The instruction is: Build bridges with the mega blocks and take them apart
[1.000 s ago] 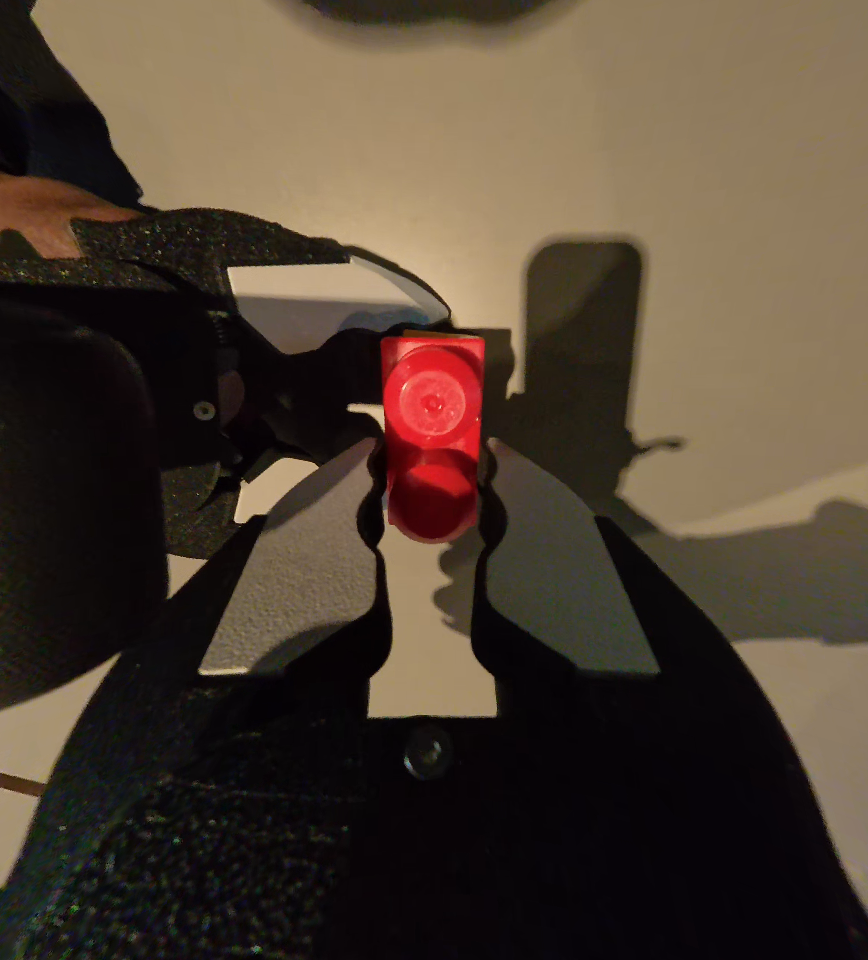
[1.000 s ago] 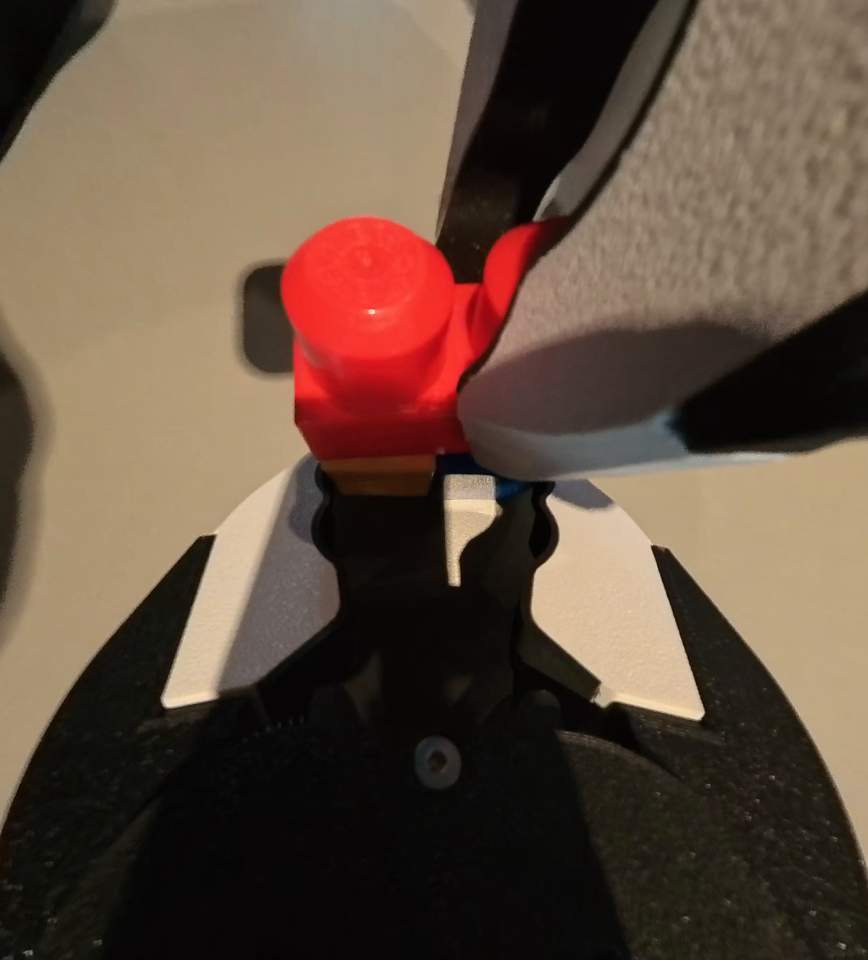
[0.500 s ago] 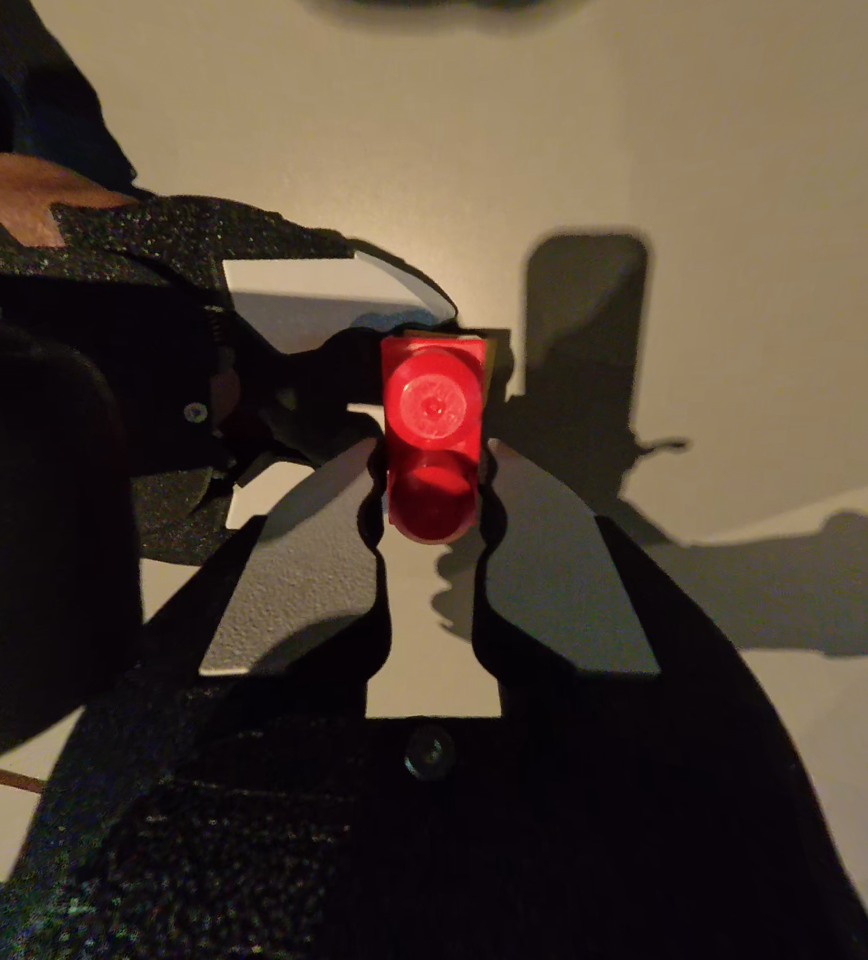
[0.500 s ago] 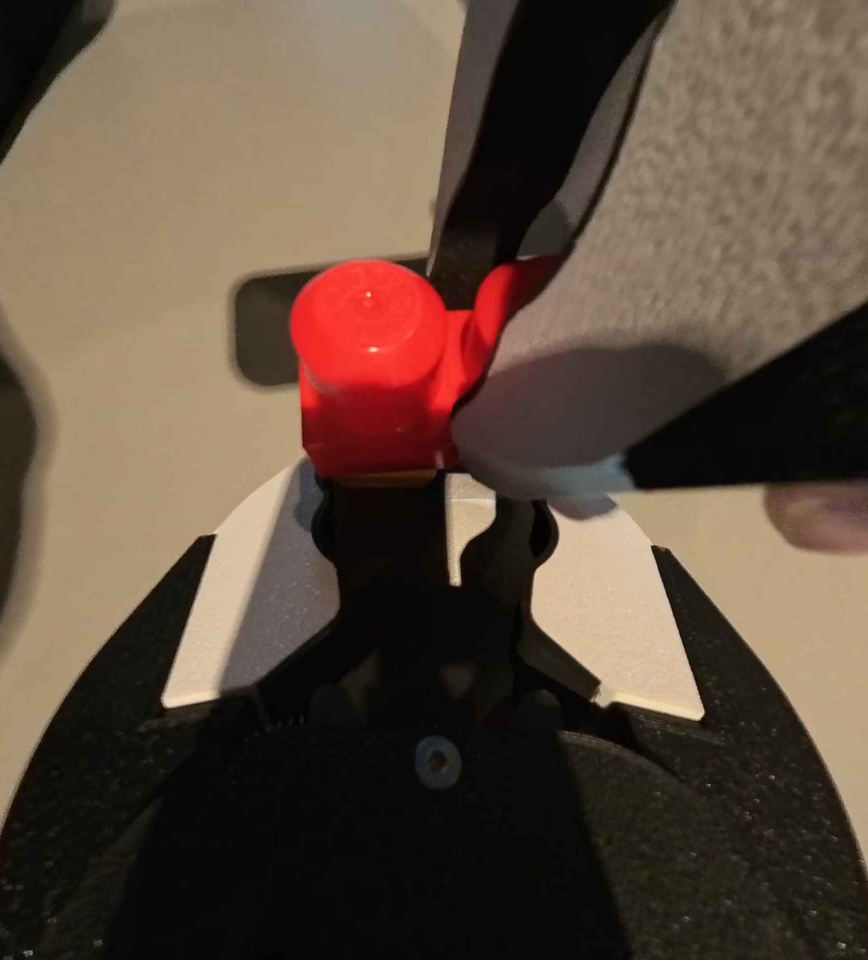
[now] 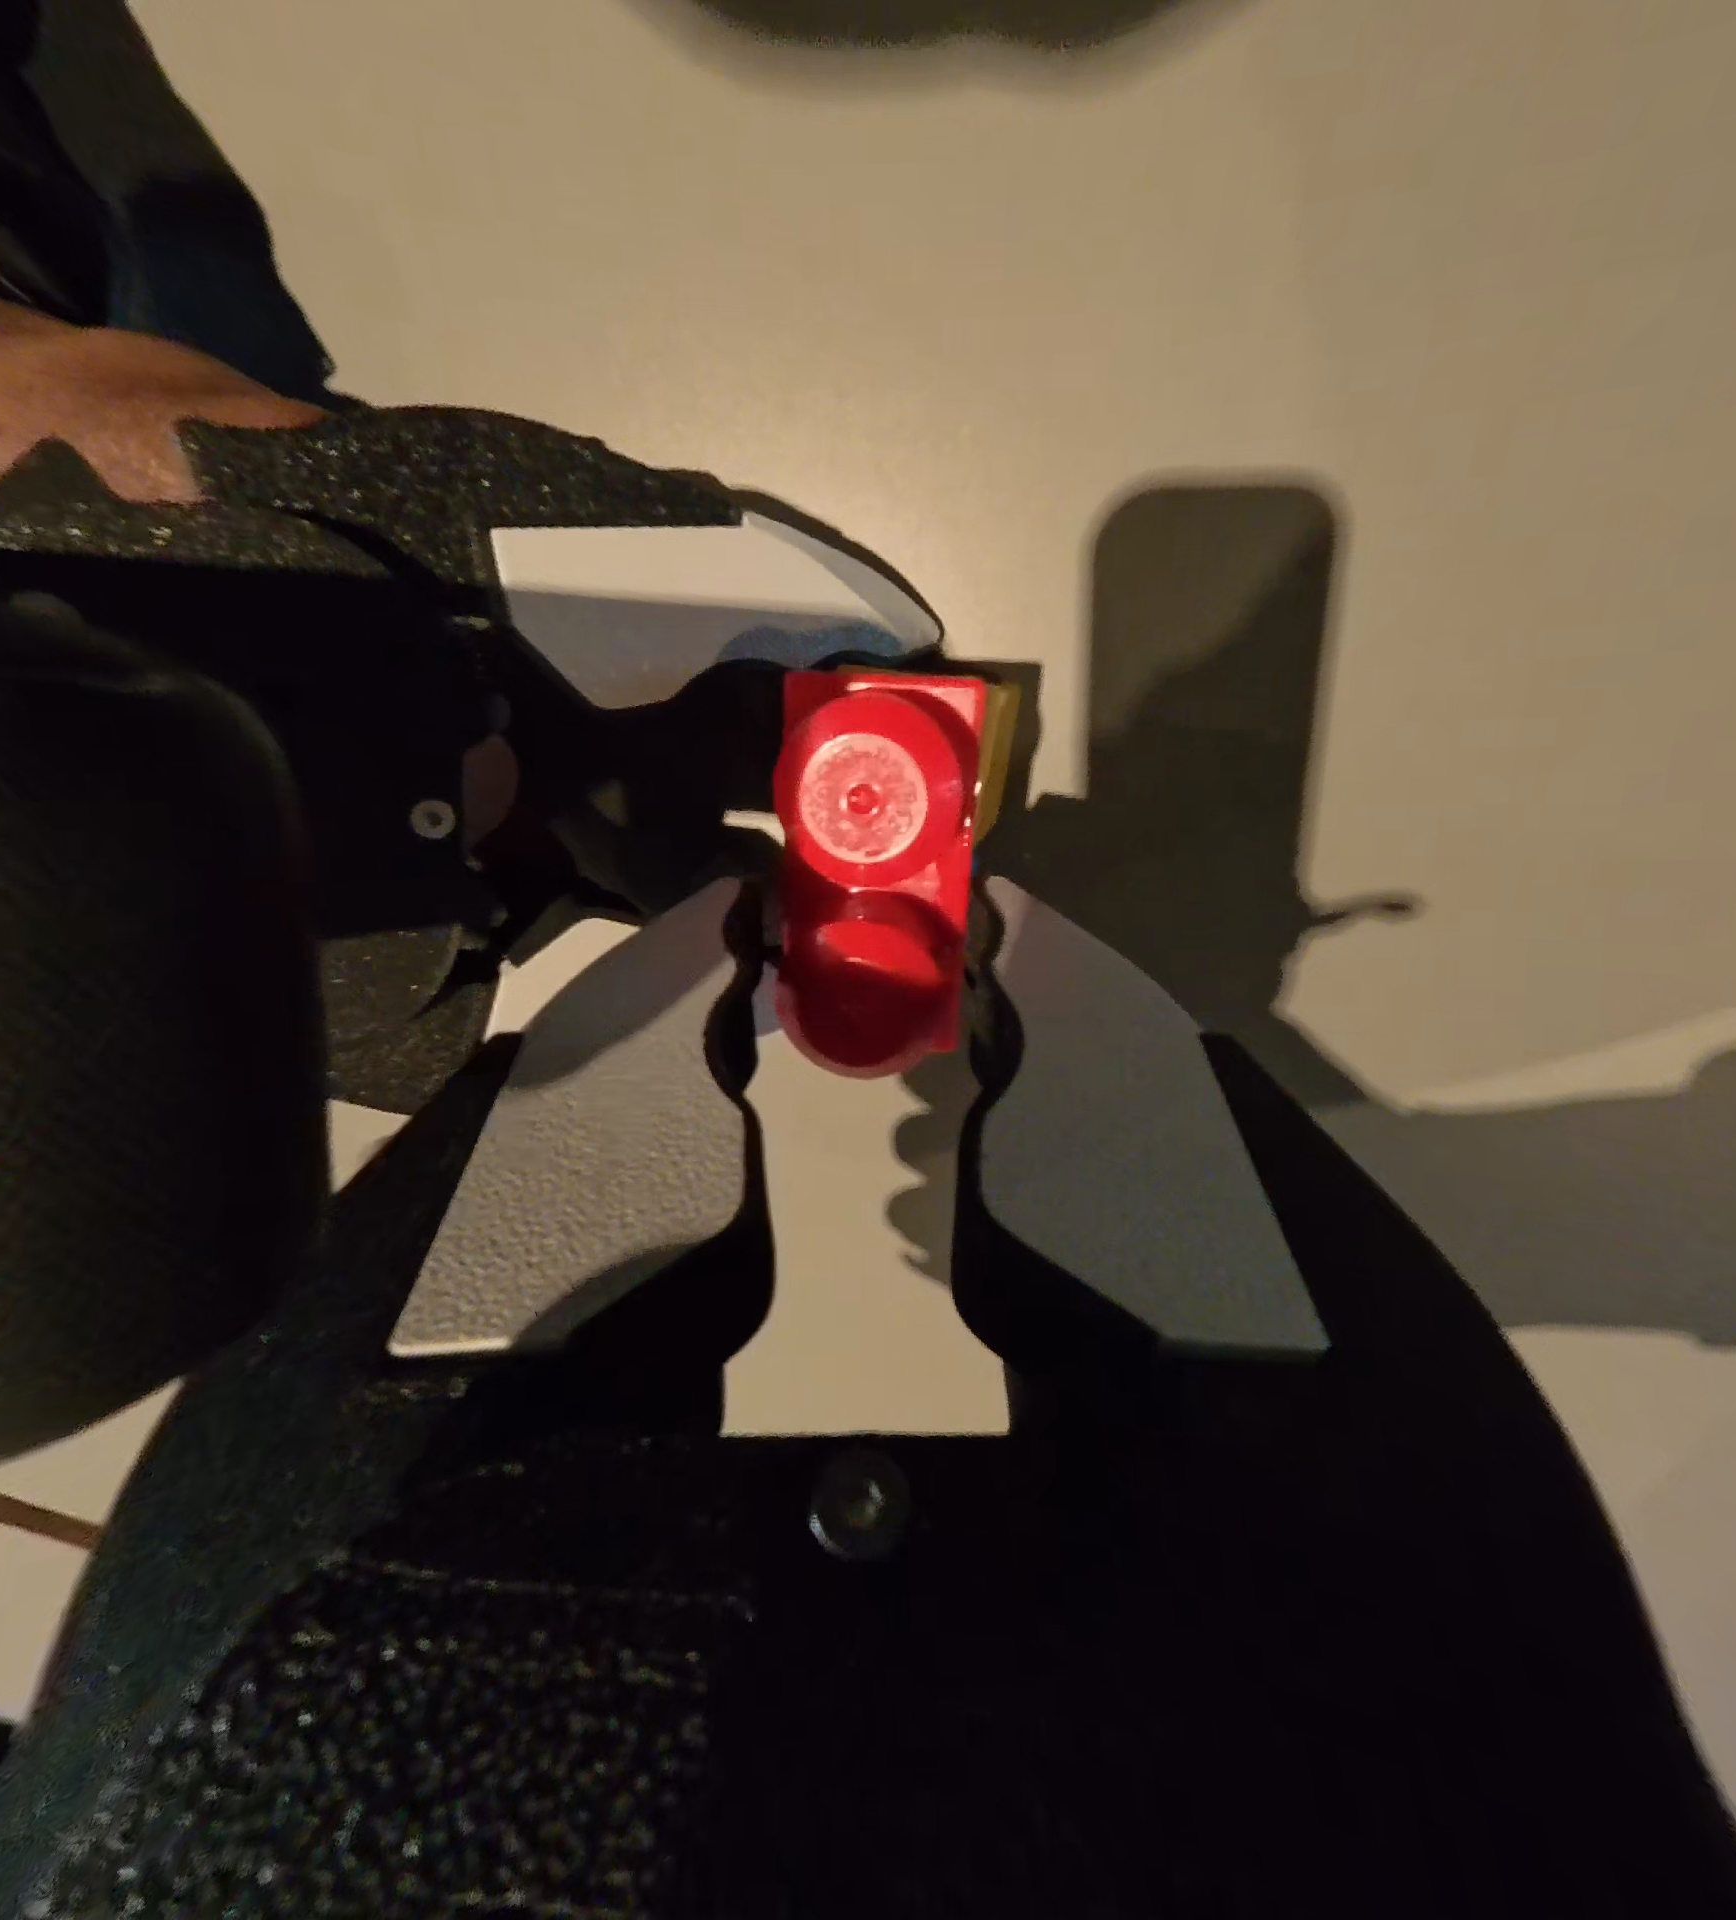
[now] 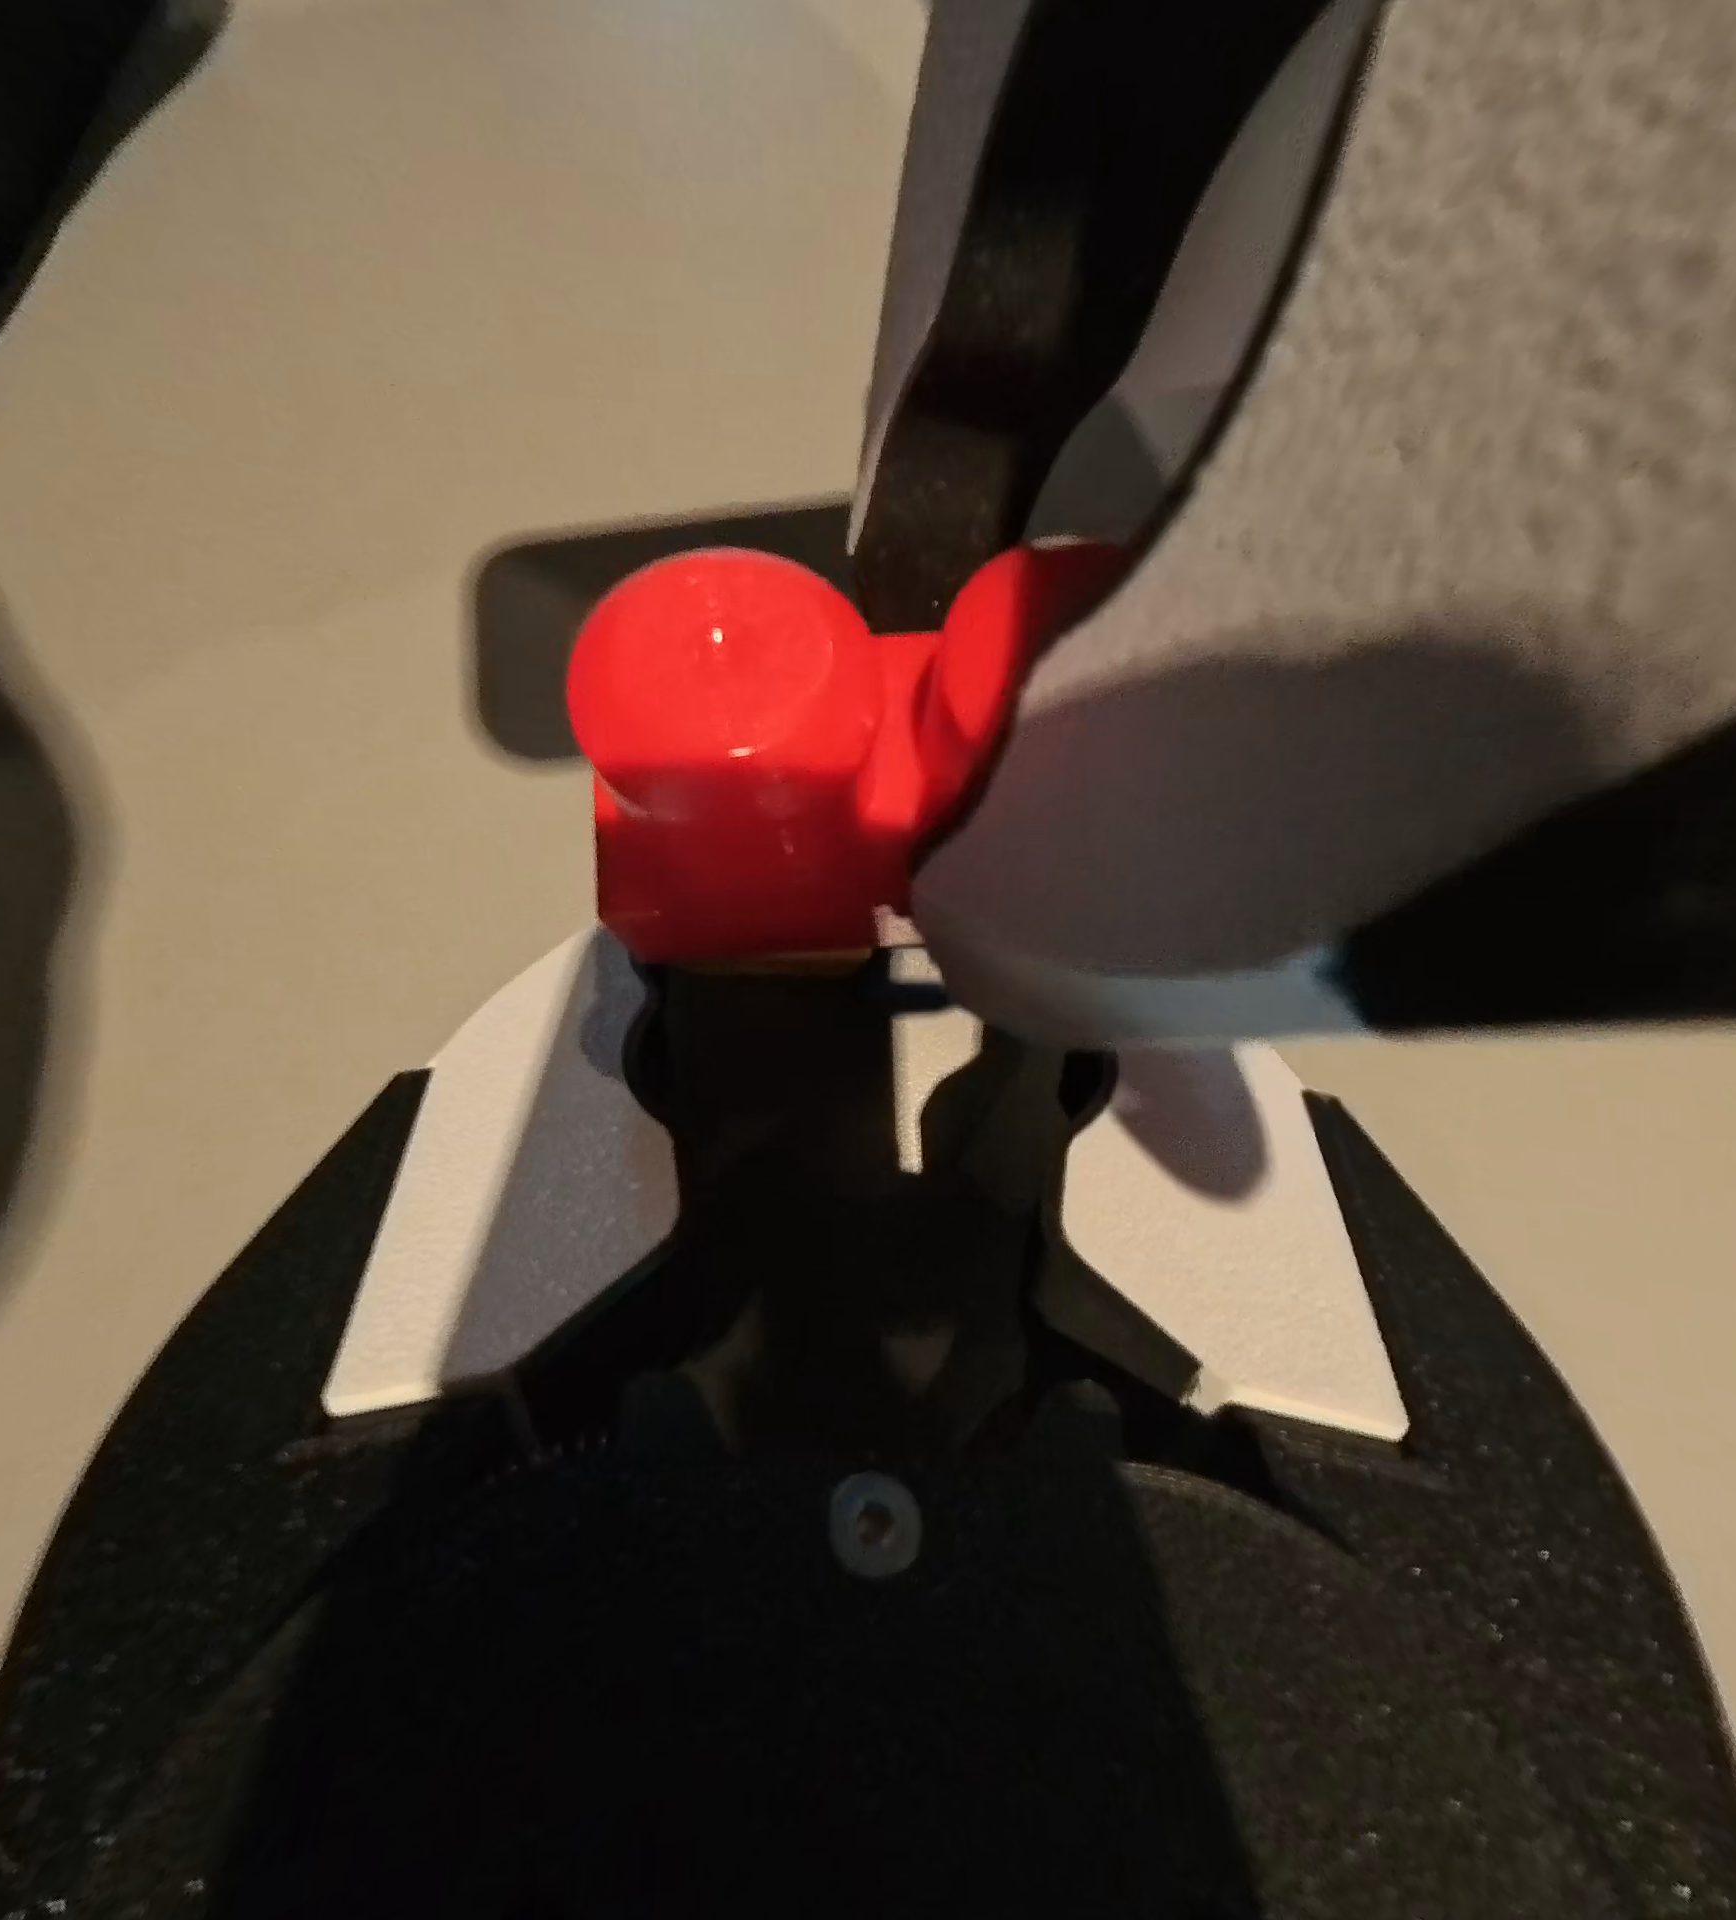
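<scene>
Red block [image 5: 869, 883] is clamped by left tongs [image 5: 864, 966]; right tongs [image 6: 770, 997] pinch the stack beneath.

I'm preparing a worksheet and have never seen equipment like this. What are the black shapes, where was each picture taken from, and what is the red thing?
There is no robot here: a person holds a hand-operated claw in each hand, and a camera on each one looks forward along its two fingers. One picture comes from the left claw, the other from the right claw.

The red thing is a red mega block with two round studs on top. The left claw is shut on its sides. Under it a sliver of a yellow block shows, and the right claw reaches in at that lower level, though what it grips is hidden.

Below is a plain beige tabletop, with shadows falling across it.
</scene>
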